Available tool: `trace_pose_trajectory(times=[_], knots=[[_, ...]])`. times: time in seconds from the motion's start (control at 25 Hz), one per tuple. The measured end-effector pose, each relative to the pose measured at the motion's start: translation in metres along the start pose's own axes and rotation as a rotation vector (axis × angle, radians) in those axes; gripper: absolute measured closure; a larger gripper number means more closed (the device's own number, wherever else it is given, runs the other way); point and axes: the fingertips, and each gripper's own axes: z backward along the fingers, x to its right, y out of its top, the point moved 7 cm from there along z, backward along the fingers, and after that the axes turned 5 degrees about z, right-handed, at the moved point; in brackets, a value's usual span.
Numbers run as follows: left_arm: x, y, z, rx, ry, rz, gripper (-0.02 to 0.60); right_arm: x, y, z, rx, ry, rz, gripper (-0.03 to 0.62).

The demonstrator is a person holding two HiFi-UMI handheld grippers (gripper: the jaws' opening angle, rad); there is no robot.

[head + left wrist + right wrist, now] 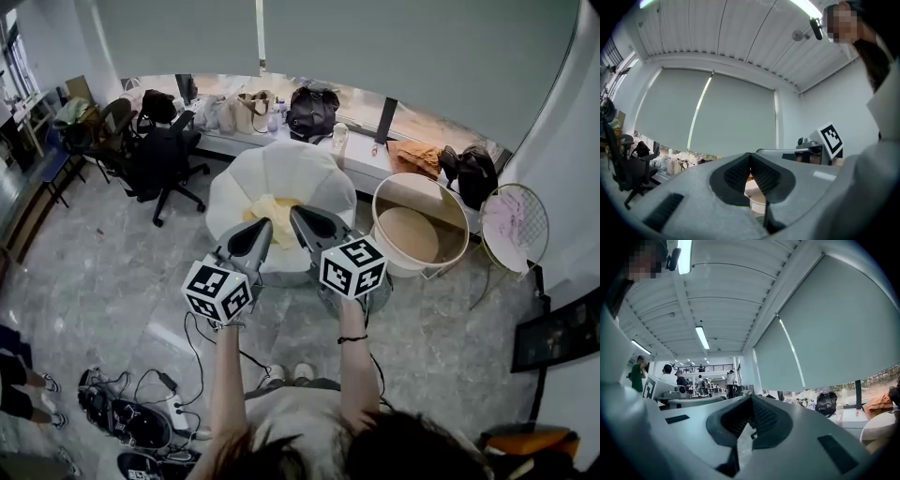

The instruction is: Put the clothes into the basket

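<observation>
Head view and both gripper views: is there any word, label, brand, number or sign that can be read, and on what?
No readable text in any view.
Marker cubes: black-and-white square patterns only, no letters or digits.
Black bag on the window ledge: too small to show any label.

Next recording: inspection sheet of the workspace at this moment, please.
Surface: grey floor; white chair ahead.
Job's things: yellow cloth on the white chair; basket to its right, no clothes seen inside.
Clutter: bags on the window ledge.
Grippers: left gripper shut, empty; right gripper shut, empty; both level.
Cables: cables and power strip on the floor, lower left.
Surroundings: office chairs left; wire chair right.
</observation>
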Motion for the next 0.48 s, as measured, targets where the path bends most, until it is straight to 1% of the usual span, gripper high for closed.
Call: trace_pose_trajectory(times=[0.16, 0.28, 0.48], knots=[[0.004, -0.004, -0.006, -0.011, 0.017, -0.006, 0.571, 0.007, -0.002, 0.005, -0.016, 0.006, -0.001, 0.586], [0.008, -0.008, -0.007, 0.002, 0.032, -0.002, 0.571, 0.011, -0.007, 0.009, -0.036, 0.005, 0.002, 0.586], [0.010, -0.021, -0.007, -0.003, 0.059, 0.007, 0.571, 0.021, -0.014, 0.011, -0.030, -0.001, -0.021, 0.586]])
